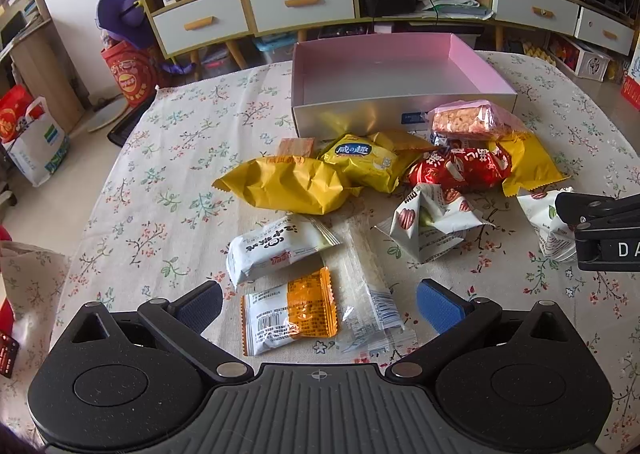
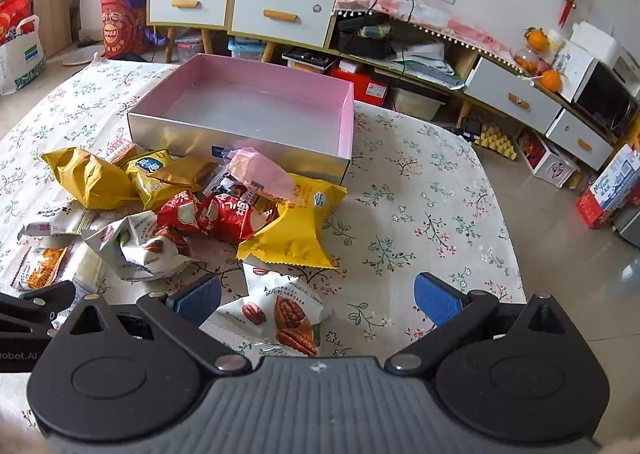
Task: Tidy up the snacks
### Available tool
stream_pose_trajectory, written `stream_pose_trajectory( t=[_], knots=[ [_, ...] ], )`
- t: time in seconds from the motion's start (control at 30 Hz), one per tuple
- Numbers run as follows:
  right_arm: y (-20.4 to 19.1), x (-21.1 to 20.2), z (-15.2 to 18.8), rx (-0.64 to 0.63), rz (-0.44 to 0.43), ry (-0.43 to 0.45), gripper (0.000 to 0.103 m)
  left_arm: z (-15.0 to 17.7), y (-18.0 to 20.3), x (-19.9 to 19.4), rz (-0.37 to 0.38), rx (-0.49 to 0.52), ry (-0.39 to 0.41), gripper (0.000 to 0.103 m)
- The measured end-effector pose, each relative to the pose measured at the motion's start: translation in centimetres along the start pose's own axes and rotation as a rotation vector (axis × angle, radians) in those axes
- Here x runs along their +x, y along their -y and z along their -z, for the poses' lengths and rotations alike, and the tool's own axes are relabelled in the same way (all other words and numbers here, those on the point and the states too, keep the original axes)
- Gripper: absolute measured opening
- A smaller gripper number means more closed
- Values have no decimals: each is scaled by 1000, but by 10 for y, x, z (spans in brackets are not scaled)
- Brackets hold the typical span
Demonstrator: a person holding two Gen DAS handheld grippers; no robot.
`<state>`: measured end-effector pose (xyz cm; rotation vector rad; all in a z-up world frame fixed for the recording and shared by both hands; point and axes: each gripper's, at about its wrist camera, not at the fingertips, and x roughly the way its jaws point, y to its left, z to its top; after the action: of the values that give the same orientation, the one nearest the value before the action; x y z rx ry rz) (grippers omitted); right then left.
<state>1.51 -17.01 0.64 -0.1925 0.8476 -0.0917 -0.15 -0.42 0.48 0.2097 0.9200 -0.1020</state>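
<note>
A pile of snack packets lies on the floral tablecloth in front of an empty pink-lined box (image 1: 400, 70) (image 2: 248, 102). My left gripper (image 1: 320, 304) is open above a white-and-orange packet (image 1: 292, 312) and a clear wrapper (image 1: 368, 286), touching neither. Farther off lie a white packet (image 1: 276, 246), a big yellow bag (image 1: 284, 184), a red bag (image 1: 460, 168) and a pink rice bar (image 1: 468, 120). My right gripper (image 2: 318, 300) is open over a pecan packet (image 2: 284, 314), pads apart from it. A yellow packet (image 2: 296, 230) and red bags (image 2: 216, 214) sit beyond.
The table's right edge (image 2: 504, 238) drops to a tiled floor. Behind the table stand low cabinets with white drawers (image 1: 304, 2) (image 2: 280, 14), shelves and cluttered boxes. The right gripper's body (image 1: 604, 226) shows at the left view's right edge. Bare cloth lies right of the box (image 2: 420, 182).
</note>
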Motion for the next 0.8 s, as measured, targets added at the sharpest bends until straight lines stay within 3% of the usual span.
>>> stream_pose_trajectory(
  t=[0.8],
  knots=[
    [-2,1,0,-1,4,-6,103,-1,0,-1,1,-2,1,103]
  ],
)
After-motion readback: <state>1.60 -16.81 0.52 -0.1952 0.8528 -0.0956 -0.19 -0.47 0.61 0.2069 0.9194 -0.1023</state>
